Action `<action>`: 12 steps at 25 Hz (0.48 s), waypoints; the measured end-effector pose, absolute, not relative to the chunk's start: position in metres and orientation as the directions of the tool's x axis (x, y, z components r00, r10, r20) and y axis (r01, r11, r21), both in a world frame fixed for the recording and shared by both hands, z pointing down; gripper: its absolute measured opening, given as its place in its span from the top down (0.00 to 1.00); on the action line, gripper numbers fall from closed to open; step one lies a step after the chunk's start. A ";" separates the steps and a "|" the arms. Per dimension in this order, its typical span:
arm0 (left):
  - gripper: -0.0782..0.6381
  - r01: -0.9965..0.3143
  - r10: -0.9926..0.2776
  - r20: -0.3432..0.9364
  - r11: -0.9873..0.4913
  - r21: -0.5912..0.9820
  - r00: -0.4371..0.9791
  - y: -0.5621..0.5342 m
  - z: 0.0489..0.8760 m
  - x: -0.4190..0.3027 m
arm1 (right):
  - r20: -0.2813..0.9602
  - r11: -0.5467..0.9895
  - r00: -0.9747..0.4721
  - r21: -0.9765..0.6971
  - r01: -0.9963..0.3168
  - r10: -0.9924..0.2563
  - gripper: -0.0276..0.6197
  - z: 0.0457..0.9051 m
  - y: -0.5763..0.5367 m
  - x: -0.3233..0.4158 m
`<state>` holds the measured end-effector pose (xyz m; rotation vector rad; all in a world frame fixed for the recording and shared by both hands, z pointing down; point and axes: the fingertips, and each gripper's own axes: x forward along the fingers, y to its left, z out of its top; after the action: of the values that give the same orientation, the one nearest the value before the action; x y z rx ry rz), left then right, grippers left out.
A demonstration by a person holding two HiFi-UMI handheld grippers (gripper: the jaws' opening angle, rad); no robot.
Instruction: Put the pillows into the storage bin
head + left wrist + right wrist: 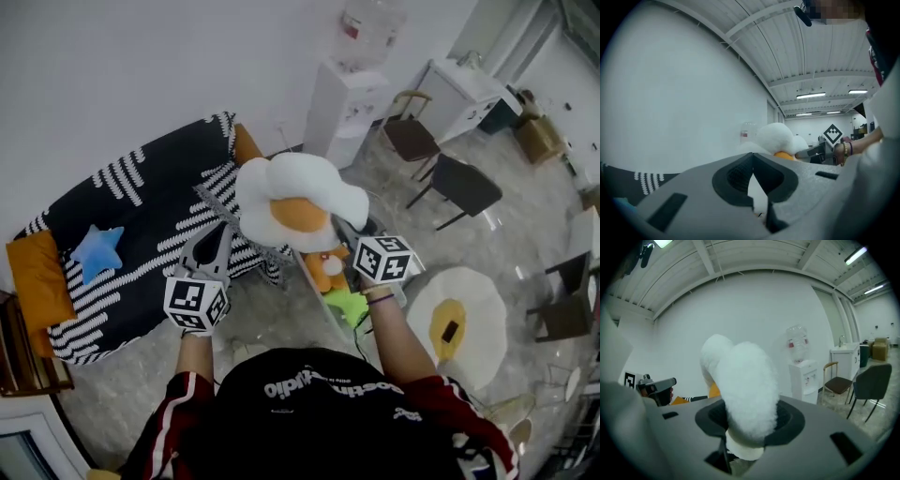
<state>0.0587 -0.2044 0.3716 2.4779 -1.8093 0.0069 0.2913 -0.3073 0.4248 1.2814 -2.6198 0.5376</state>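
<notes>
A white fried-egg pillow (298,200) with an orange yolk hangs in the air in front of me. My right gripper (343,231) is shut on its edge; in the right gripper view the fluffy white pillow (745,390) fills the space between the jaws. My left gripper (217,246) is beside the pillow's left edge, shut and empty. The left gripper view has the pillow (776,138) off to the right. A clear storage bin (315,284) stands on the floor below the pillow, with an orange plush (324,268) and a green thing (349,306) inside.
A bed with a black-and-white striped cover (141,216) lies at the left, bearing a blue star pillow (98,251) and an orange pillow (37,277). A second fried-egg cushion (461,319) is on the floor at the right. A water dispenser (347,103) and chairs (459,184) stand beyond.
</notes>
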 end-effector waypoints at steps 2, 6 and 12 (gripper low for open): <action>0.89 -0.938 -0.937 0.057 -0.342 0.054 0.345 -0.210 0.373 0.091 | 0.320 0.526 -0.585 -0.256 -0.811 -0.745 0.67 0.431 -0.303 0.327; 0.89 -0.908 -0.904 0.084 -0.417 0.049 0.420 -0.217 0.379 0.152 | 0.348 0.443 -0.521 -0.282 -0.851 -0.780 0.67 0.449 -0.290 0.397; 0.89 -0.869 -0.859 0.140 -0.493 0.036 0.493 -0.224 0.397 0.225 | 0.402 0.317 -0.432 -0.323 -0.892 -0.807 0.67 0.489 -0.276 0.490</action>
<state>0.2246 -0.2240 0.3967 2.6246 -1.5243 0.1574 0.4899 -0.2756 0.4891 1.5711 -2.4096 0.7590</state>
